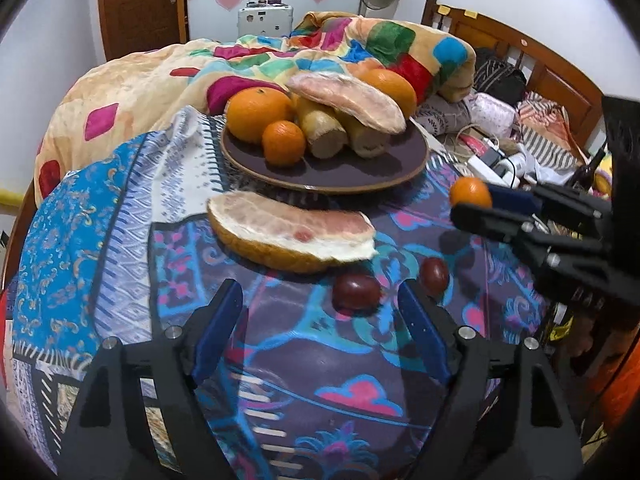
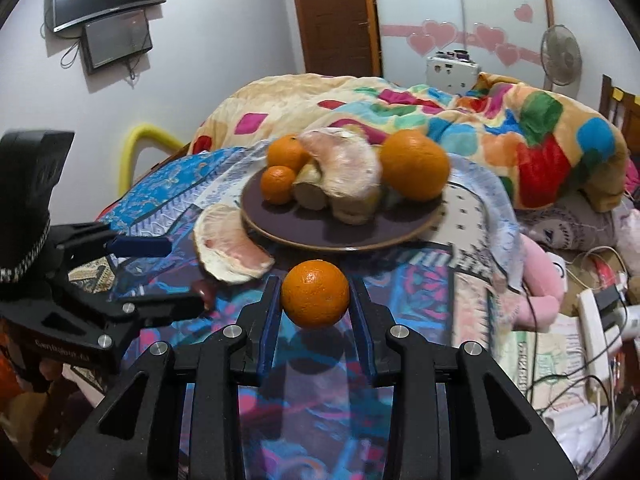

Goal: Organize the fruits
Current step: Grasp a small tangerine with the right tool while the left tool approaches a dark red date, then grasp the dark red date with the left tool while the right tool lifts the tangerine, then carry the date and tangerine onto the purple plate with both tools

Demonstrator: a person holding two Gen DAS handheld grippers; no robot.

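A patterned blue, purple and pink cloth [image 1: 304, 360] is covering the bed on which the fruits are lying, with a multicoloured quilt [image 2: 500, 128] bunching up behind it. Beyond the bed, a wooden door [image 2: 336, 16], a wardrobe panel with pink hearts [image 2: 460, 36], a standing fan [image 2: 560, 54] and two wall-mounted screens [image 2: 108, 12] are showing. A dark plate [image 1: 360, 168] is sitting on the cloth and carrying three oranges, two pale root-like pieces and a pomelo segment resting on top. A second pomelo segment [image 1: 288, 232] is lying on the cloth just in front of the plate. The right claw [image 2: 315, 304] is gripping a small orange [image 2: 315, 294] between its blue pads, holding it above the cloth, near the plate's front rim. The left claw [image 1: 320, 320] is standing open and empty low over the cloth, with two dark red fruits [image 1: 356, 292] lying just beyond its fingertips, between it and the loose pomelo segment. Cables and a power strip [image 2: 596, 320] are cluttering the bed's right side, beside a pink soft item [image 2: 540, 276].
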